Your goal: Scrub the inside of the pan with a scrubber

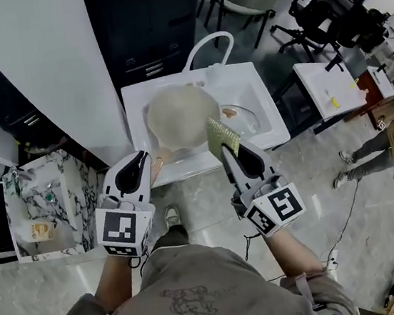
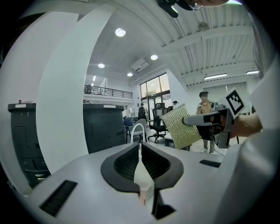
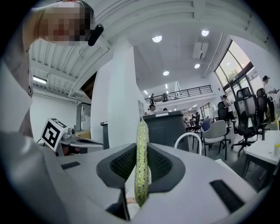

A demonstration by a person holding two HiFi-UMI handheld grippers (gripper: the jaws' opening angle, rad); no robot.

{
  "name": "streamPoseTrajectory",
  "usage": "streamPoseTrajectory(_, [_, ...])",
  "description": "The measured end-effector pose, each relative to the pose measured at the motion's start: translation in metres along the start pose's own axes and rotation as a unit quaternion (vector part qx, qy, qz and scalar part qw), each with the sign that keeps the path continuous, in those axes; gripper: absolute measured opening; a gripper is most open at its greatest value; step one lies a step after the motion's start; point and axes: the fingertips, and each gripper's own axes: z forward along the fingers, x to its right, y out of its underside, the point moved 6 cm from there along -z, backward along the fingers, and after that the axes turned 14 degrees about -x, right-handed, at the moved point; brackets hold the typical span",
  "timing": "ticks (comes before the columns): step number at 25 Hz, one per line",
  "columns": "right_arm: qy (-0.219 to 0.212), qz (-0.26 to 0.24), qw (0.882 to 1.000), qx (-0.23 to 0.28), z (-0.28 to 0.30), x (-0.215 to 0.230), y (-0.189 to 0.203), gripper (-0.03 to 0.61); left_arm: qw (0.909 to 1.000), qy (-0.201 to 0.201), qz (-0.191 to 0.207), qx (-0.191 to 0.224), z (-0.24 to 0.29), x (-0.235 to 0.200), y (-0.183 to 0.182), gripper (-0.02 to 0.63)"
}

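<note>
Grippers: I run two. The left gripper [image 1: 141, 157] is on my left and the right gripper [image 1: 224, 150] on my right. Both sit at the near rim of the sink.
Left gripper state: Its own view shows the two jaws pressed together with nothing between them.
Right gripper state: Its jaws pinch one scrubber [image 1: 223, 137] edge-on, and the pad sticks up past the jaw tips.
Scrubber: I count one, a yellow-green mesh pad. It hangs above the near right edge of the pan and is not in contact with the inside.
Pan: I count one pan [image 1: 181, 115], round with a pale inside, lying in the left part of the sink.
Pan handle: One pan handle [image 1: 160, 166] points towards me, just beside the left gripper. I cannot tell whether they touch.
Sink: I count one white rectangular sink [image 1: 263, 83].
Faucet: One white arched faucet [image 1: 205, 42] stands at the far rim.
Other item in sink: One clear round dish [image 1: 241, 117] lies just right of the pan. I cannot resolve what kind it is.
Marker cubes: There are two, one per gripper, and both face the head camera.
Surroundings: One marble-patterned unit [image 1: 44, 202] stands well to the left. One white table [image 1: 320, 83] stands to the right. One person [image 1: 386, 143] is at the right edge.
</note>
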Motion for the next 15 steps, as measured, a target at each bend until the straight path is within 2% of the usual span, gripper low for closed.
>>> streamPoseTrajectory(7, [0.003,-0.005,1.000,-0.015,0.067,0.006,-0.019,0.072,0.9998,0.009,-0.004,-0.018,0.029,-0.053,0.000,0.032])
streamPoseTrajectory(15, [0.013,-0.008,0.999,-0.041,0.101,0.022,-0.018,0.072,0.9994,0.012,-0.018,-0.027,0.049,-0.078,0.001,0.031])
